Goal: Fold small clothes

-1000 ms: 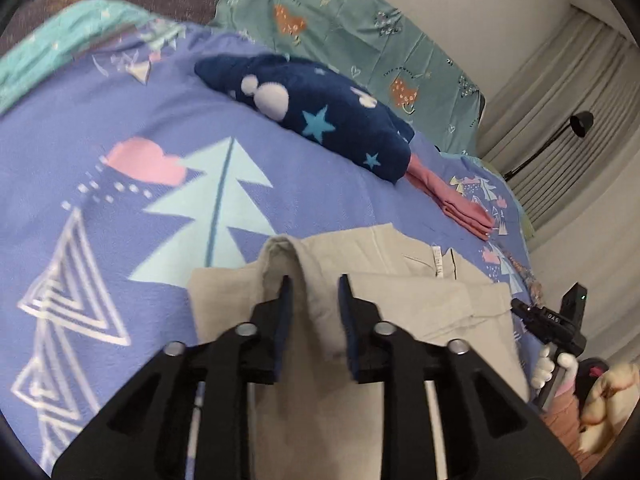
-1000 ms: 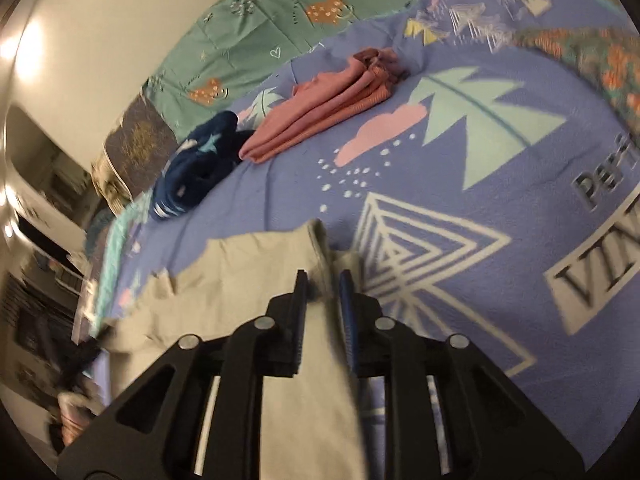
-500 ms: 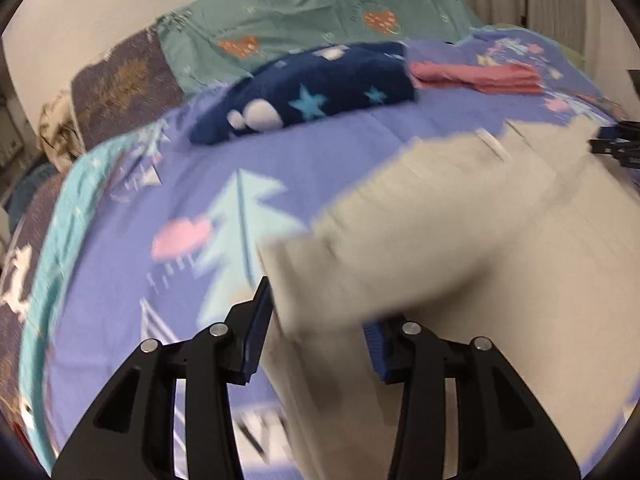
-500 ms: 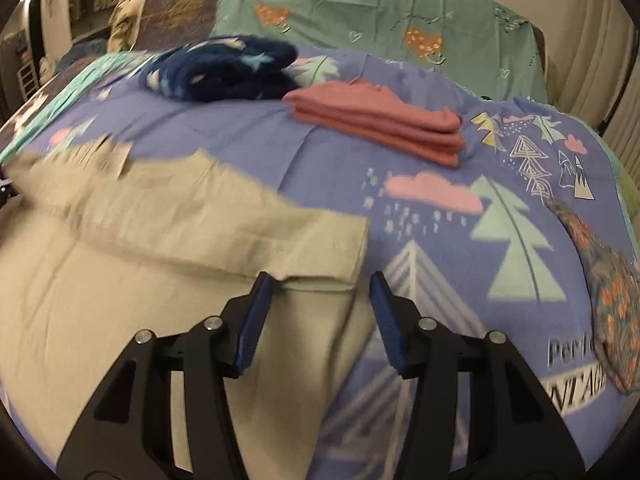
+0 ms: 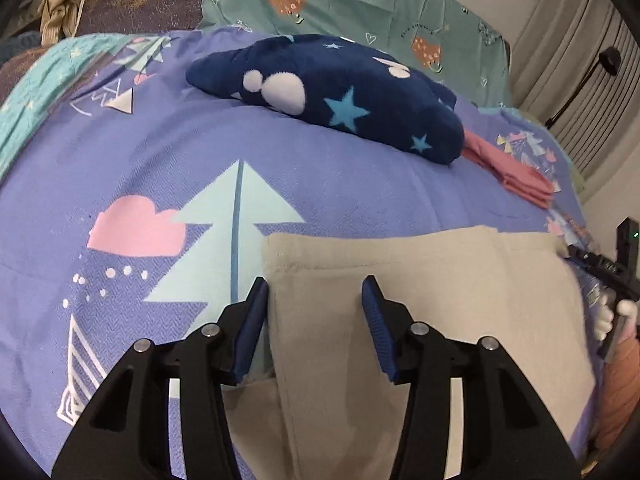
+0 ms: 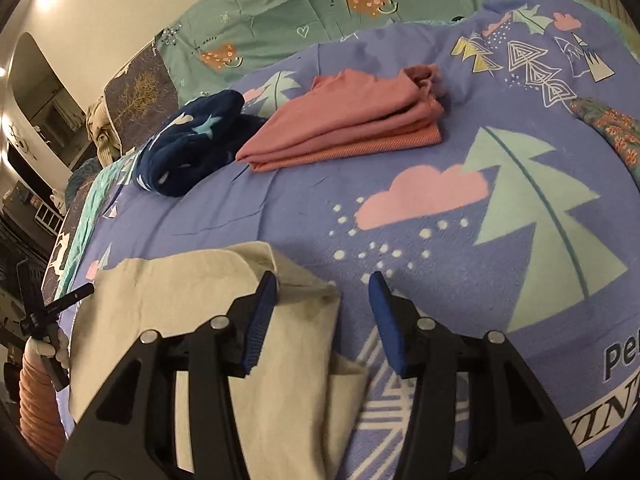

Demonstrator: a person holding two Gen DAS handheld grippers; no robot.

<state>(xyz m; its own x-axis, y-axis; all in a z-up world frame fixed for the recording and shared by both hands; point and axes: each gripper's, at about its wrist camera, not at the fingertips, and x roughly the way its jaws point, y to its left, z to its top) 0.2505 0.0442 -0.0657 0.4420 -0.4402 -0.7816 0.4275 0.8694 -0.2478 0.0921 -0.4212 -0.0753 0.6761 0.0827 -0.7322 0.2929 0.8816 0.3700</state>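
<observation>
Left gripper (image 5: 316, 294): jaws parted, just been opening, pads clear of cloth; the beige garment (image 5: 420, 320) lies flat beneath, its left hemmed corner just inside the left pad.

Right gripper (image 6: 322, 294): jaws parted, widened within the last second, nothing clamped. Right corner of the beige garment (image 6: 180, 320) under the left pad and part of the gap; bare blanket under the right pad.

Beige garment: folded over, 2 layers visible (upper layer edge running across at 12 o'clock of the left gripper), resting on the purple blanket (image 5: 120, 168) printed with trees, clouds and triangles.

At 3 o'clock in the left view: the other tool's black tip and a white-gloved hand (image 5: 612, 312) with an orange sleeve.

Farther, at 12 to 1 o'clock: navy star-print fleece (image 5: 340, 100), bundled. Touching its right end: pink folded clothes (image 5: 516, 176), a neat stack (about 3 layers in the right view).

Farthest: teal quilt (image 5: 360, 4) against the wall, curtains at 2 o'clock.
</observation>
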